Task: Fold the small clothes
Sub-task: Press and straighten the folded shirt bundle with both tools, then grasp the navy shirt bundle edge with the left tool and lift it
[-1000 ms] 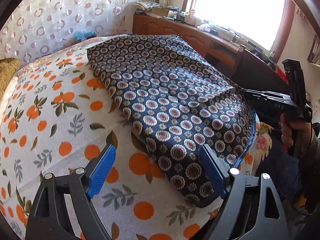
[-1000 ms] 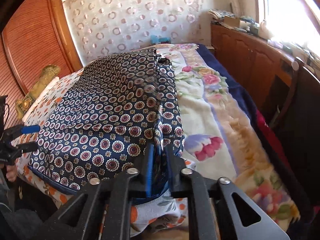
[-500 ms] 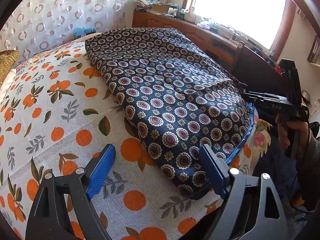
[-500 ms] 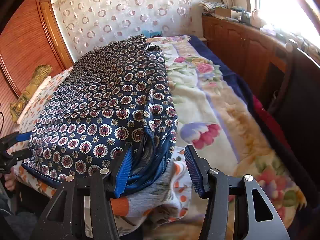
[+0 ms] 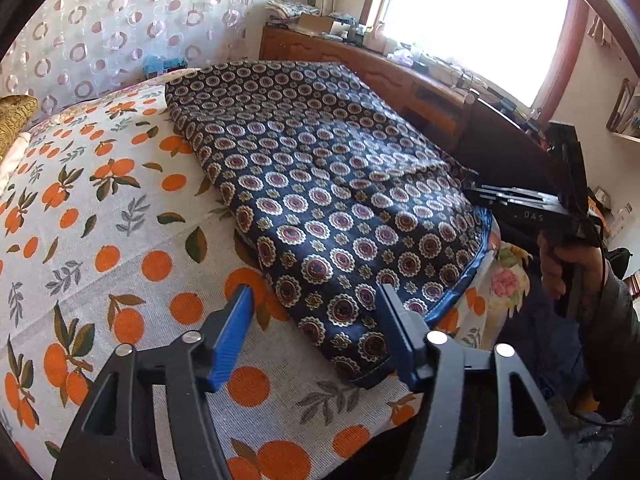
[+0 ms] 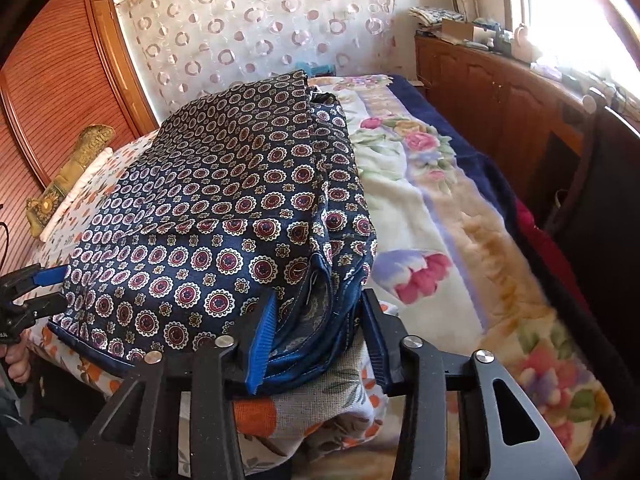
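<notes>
Here we note a folded navy garment with a rosette print (image 5: 320,184) lying on a bed, over an orange-fruit sheet (image 5: 100,220) and beside a floral blanket (image 6: 460,220). The left gripper (image 5: 316,332) points down at the garment's near left corner; its blue pads (image 5: 232,344) stand fairly wide and are closing, with the corner lying between them and not yet pressed. In the right wrist view the right gripper (image 6: 320,332) straddles the near right corner, where several stacked edges with blue piping bunch together. Its jaws are at a middling gap and closing; the left pad touches the cloth, while we cannot tell whether the right one does. Each gripper shows at the edge of the other's view, with the garment's near edge running between them.
</notes>
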### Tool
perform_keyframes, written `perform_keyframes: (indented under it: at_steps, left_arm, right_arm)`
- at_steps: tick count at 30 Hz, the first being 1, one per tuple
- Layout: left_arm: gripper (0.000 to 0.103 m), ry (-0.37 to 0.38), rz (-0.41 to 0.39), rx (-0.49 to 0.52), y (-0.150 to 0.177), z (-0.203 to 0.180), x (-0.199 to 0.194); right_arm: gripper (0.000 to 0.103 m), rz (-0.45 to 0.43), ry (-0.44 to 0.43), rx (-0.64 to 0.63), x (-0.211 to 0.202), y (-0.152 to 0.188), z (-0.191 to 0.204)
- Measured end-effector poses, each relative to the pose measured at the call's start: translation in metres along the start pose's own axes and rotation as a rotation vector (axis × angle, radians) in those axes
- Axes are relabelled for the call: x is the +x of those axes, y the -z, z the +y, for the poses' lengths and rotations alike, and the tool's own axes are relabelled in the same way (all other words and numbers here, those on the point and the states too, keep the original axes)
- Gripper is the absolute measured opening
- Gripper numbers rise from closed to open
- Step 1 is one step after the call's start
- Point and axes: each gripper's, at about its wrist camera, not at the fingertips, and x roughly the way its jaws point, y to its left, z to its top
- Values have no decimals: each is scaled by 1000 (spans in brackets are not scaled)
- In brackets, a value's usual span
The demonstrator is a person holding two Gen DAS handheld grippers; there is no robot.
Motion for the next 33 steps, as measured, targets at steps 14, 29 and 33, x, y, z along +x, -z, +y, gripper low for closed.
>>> perform_keyframes:
  at_steps: [14,29,33]
  left_arm:
    - [56,0,3,11,5,-6,0]
    - [13,64,0,43,-8,-16,-2]
    - [7,126,-65,17,-27,-15,-16]
  right_arm:
    - [22,-42,2,-30,-6,6,2]
    - [6,-50,-63,-142,-9,-5,20]
    - [5,-123,-90,-136,-24,-24,16]
